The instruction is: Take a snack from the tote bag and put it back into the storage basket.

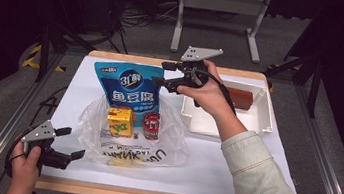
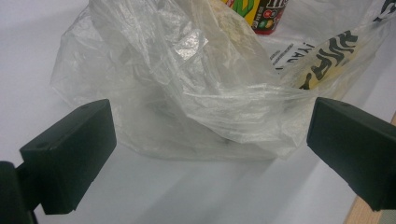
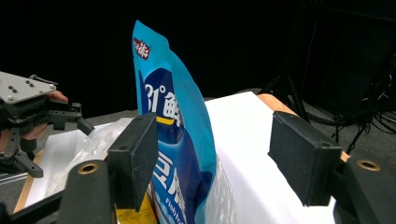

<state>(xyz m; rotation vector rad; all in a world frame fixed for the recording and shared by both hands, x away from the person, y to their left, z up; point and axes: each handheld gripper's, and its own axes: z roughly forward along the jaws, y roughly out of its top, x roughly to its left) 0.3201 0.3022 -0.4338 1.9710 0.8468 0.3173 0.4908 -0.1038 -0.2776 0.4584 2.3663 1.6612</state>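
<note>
Holding our right gripper (image 1: 163,74) wide apart beside the upright blue pouch (image 1: 130,89), we see that pouch standing in the clear plastic bag (image 1: 164,144) with a yellow carton (image 1: 120,121) and a red can (image 1: 151,125). Our left gripper (image 1: 71,143), jaws spread and holding nothing, sits near the bag's edge.
</note>
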